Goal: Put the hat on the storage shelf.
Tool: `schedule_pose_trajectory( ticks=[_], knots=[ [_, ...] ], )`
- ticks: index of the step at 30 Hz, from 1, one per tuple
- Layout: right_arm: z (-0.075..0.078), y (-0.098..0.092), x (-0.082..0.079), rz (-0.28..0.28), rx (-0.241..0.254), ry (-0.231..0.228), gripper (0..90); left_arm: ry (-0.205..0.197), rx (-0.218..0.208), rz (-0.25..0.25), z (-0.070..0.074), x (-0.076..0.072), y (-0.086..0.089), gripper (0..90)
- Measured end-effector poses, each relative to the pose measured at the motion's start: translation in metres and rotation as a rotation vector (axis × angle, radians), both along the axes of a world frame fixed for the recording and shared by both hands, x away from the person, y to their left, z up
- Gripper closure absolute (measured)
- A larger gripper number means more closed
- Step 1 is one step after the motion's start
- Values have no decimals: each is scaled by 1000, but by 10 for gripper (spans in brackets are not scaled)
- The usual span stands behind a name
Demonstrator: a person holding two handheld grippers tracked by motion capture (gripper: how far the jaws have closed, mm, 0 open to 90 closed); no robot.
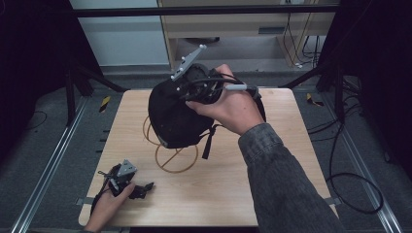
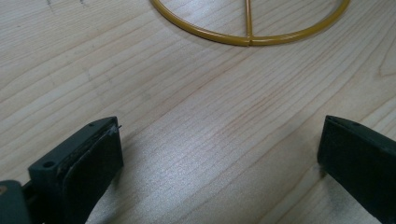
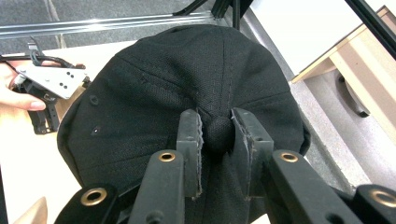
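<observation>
**Black cap held by its top button above the wire stand**

The right claw [image 3: 216, 133] was clenched on the small fabric button at the crown of a black cap [image 3: 187, 79], its two jaws pressing the button from either side. In the high view the right hand [image 1: 232, 104] carried that claw and the cap [image 1: 172, 114] over the far half of the wooden worktop [image 1: 252, 194], the cap hanging just above a yellow wire stand [image 1: 176, 158] and covering the stand's far part. A black strap dangled from the cap's near edge, beside the stand's ring.

The left claw [image 1: 141, 187] lay on the worktop near the stand, toward the near left corner, with the left hand [image 1: 109, 201] around it and its grey plate on top. In the left gripper view its jaws stood wide apart with bare wood between them, grasping nothing, and the near arc of the stand's yellow ring [image 2: 247, 39], crossed by one straight spoke, lay just ahead of them. The right gripper view showed the left claw [image 3: 44, 91] beyond the cap's rim.
</observation>
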State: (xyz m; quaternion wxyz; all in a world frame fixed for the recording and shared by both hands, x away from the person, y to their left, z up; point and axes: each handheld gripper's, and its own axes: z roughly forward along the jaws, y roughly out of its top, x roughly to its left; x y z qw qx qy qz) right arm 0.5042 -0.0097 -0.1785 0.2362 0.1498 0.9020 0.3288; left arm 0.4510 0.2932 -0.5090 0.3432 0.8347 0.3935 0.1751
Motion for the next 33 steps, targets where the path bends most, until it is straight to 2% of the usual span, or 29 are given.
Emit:
schedule_pose_trajectory(
  ticks=[13,21,28,33],
  knots=[
    [1,21,10,5,-42,15,737,4,1,-2,0,0,0,0],
    [-8,37,18,9,-62,31,736,4,1,-2,0,0,0,0],
    [-22,56,26,13,-89,53,735,4,-1,-3,0,0,0,0],
    [-28,62,29,17,-96,61,735,4,-1,-4,0,0,0,0]
  ],
)
